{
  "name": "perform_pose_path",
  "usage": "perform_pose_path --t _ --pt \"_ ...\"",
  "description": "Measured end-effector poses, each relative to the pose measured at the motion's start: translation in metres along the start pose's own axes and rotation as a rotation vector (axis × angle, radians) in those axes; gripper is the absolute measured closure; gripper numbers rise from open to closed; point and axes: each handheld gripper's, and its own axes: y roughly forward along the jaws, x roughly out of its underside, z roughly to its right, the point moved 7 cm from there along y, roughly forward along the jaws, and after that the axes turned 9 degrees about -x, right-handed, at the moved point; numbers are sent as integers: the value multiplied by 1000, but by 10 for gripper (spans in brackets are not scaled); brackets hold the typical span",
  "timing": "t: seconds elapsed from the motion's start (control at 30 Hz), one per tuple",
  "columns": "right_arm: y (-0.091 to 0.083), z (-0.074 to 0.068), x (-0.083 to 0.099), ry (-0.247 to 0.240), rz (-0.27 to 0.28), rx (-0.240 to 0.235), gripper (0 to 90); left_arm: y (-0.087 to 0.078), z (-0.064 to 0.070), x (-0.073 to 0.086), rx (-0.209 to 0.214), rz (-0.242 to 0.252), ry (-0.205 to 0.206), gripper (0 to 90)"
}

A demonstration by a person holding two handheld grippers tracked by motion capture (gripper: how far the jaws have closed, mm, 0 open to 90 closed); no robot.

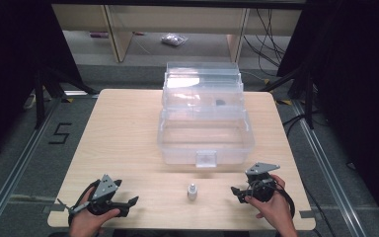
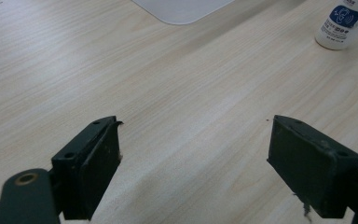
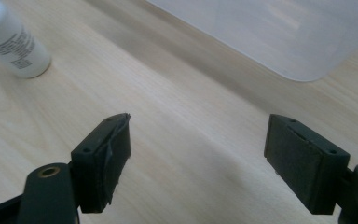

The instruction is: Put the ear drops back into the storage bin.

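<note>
Even overhead light brightens the table (image 1: 123, 143); surroundings at nine and three o'clock fall black. Glare whitens the clear box (image 1: 205, 123) lid at twelve. Both gripper views look soft, shadows faint.

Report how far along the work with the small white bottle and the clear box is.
Done: the clear plastic box stands open, lid up. In hand: nothing; the left claw and right claw rest open on the table, either side of the small white bottle, which stands upright, untouched, in front of the box. Left, most likely: grasp the bottle, place it in the box and perhaps close the lid.
</note>
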Motion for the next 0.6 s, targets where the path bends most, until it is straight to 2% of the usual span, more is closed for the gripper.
perform_pose_path --t 0.07,0.1,0.13,0.2,0.23,0.27,0.3,0.33,0.37,0.43,0.47,0.5,0.6 --pt "0 -2 0 -17 -16 -4 235 0 0 0 6 0 0 159" --pt "0 -5 -1 -4 -26 -12 235 0 0 0 5 0 0 160" --pt "2 -6 -2 -17 -14 -9 235 0 1 0 4 2 -3 160" --pt "1 -12 -3 -12 -39 -24 235 1 0 -1 -7 8 1 161" --pt "2 -12 -3 -36 -30 -18 235 1 -2 -1 -6 7 26 161" --pt "2 -15 -3 -40 -53 -28 235 1 -2 -1 -7 8 29 161" --pt "2 -15 -3 -40 -53 -28 235 1 1 -1 0 9 -6 161" --pt "2 -18 -3 -25 -51 -35 235 1 1 0 2 7 -10 161" --pt "3 -17 -4 -64 -54 -32 235 1 1 0 1 7 -7 162" --pt "4 -20 -5 -54 -52 -33 235 1 1 0 1 7 -8 162" --pt "4 -20 -4 -65 -72 -35 236 1 1 0 1 7 -7 162" --pt "3 -23 -5 -52 -81 -38 236 1 1 0 0 7 -7 162" --pt "6 -27 -7 -91 -90 -52 237 1 1 0 -4 9 -5 163"
